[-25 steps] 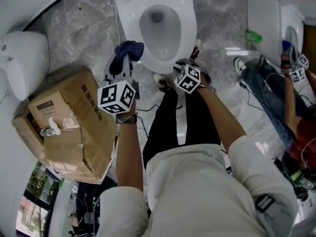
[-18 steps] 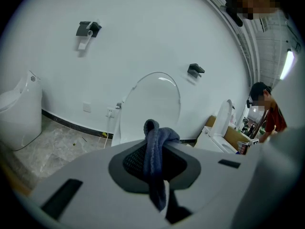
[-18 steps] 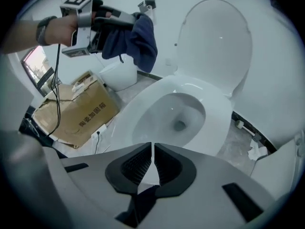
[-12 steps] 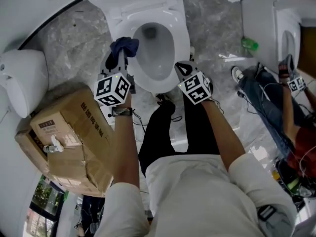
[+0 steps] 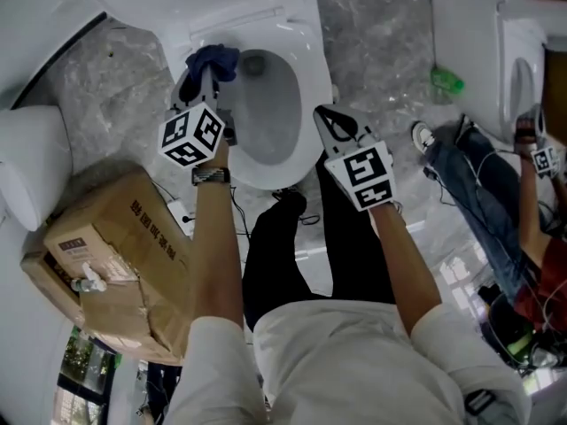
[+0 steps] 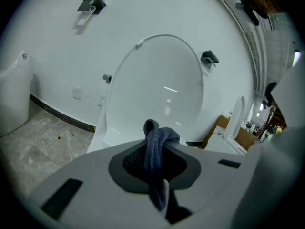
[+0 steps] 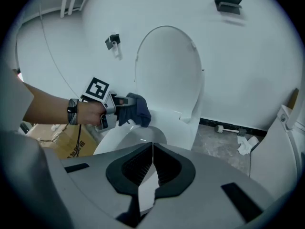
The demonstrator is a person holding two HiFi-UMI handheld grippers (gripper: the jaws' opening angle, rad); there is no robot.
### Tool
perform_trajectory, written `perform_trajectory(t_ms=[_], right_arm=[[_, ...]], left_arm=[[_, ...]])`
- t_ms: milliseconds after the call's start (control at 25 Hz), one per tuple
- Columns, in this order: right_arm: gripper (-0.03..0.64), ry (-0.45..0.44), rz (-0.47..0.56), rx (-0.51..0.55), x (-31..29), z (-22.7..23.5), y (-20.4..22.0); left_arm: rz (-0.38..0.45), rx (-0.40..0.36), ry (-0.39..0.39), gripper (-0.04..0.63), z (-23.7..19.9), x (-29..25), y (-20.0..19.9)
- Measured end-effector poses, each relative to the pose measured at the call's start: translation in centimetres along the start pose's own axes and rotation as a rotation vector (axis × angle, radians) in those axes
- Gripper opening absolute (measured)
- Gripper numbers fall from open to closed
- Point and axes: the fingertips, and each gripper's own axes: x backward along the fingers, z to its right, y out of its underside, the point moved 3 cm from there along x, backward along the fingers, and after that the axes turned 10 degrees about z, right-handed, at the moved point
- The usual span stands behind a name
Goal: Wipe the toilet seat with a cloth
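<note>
The white toilet seat (image 5: 312,69) lies down and its lid (image 6: 157,89) stands raised against the wall. My left gripper (image 5: 205,78) is shut on a dark blue cloth (image 5: 213,60), which sits at the back left of the seat rim. In the left gripper view the cloth (image 6: 155,156) hangs out between the closed jaws. The right gripper view shows the cloth (image 7: 136,109) just over the rim; whether it touches is unclear. My right gripper (image 5: 335,124) hovers by the seat's front right edge, shut, with nothing between its jaws (image 7: 152,149).
A cardboard box (image 5: 115,255) with a small bottle on it stands at the left, next to a white fixture (image 5: 31,162). At the right are a second toilet (image 5: 483,51), a green bottle (image 5: 447,80) and another person's legs (image 5: 483,202). Crumpled paper (image 7: 245,144) lies on the marble floor.
My left gripper has carried the cloth from the seat's front left up along the rim to its back left. My right gripper has drawn back from the seat's front and to the right.
</note>
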Motion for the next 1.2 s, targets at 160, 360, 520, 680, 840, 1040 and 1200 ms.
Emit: perform_trajectory(t_ms=[160, 360, 520, 680, 840, 1040, 1200], right_arm=[[0.032, 0.005, 0.039, -0.03, -0.2, 1.6, -0.8], [0.032, 0.014, 0.054, -0.031, -0.3, 3.9, -1.3], [0.032, 0.025, 0.062, -0.023, -0.2, 5.5, -1.4], [0.032, 0.034, 0.071, -0.035, 0.4, 6.4, -1.3], [0.032, 0.044, 0.08, -0.046, 0.8, 7.1, -1.1], [0.032, 0.051, 0.086, -0.059, 1.2, 7.6, -0.4], [0.032, 0.063, 0.086, -0.074, 1.7, 7.9, 0.5]], left_arm=[[-0.024, -0.024, -0.021, 0.035, -0.3, -2.5, 1.5], [-0.04, -0.013, -0.035, 0.035, -0.2, -5.2, 3.2], [-0.056, -0.016, -0.045, 0.035, -0.1, -7.2, 4.2], [-0.027, -0.004, -0.047, 0.035, 0.8, -8.0, 4.5], [-0.006, -0.004, -0.018, 0.035, 2.5, -8.7, 4.9], [0.018, -0.007, 0.055, 0.035, 4.8, -9.4, 5.8], [0.032, -0.021, 0.077, 0.034, 5.8, -9.7, 6.3]])
